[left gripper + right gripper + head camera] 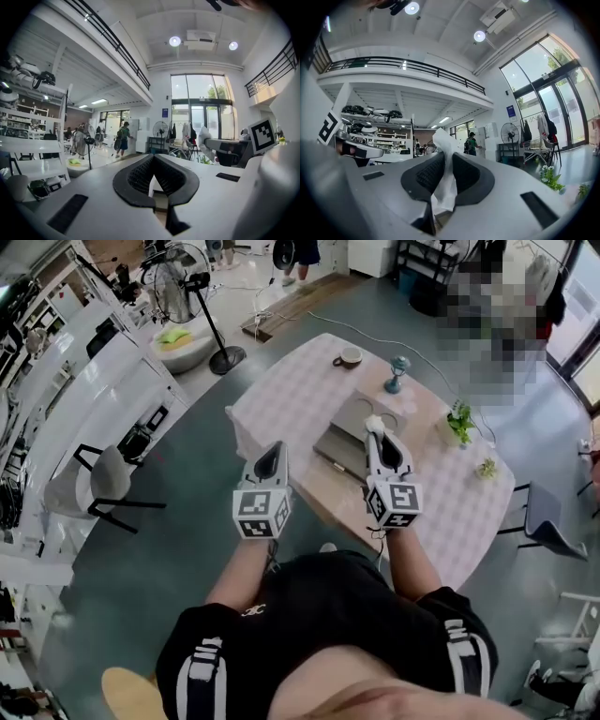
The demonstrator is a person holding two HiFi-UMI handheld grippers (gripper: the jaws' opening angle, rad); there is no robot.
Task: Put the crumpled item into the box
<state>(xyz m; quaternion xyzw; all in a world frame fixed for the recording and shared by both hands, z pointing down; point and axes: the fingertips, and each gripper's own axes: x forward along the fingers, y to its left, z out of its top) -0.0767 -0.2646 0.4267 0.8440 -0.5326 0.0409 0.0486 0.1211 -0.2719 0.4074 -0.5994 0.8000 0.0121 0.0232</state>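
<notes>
A crumpled white paper (374, 421) is pinched in my right gripper (376, 432), which is shut on it and held above the table. In the right gripper view the paper (442, 143) sticks up between the dark pads (425, 174) and hangs down behind them. Just below and left of that gripper, a flat grey-brown box (339, 437) lies on the checkered table (291, 399). My left gripper (272, 454) hovers near the table's front edge, left of the box. Its tips (140, 177) meet with nothing between them.
A cup (349, 356), a small blue figurine (397, 374) and two little plants (459, 420) stand at the table's far and right side. A standing fan (202, 277) is beyond the table. Chairs (103, 486) sit at left and right, and white shelves run along the left.
</notes>
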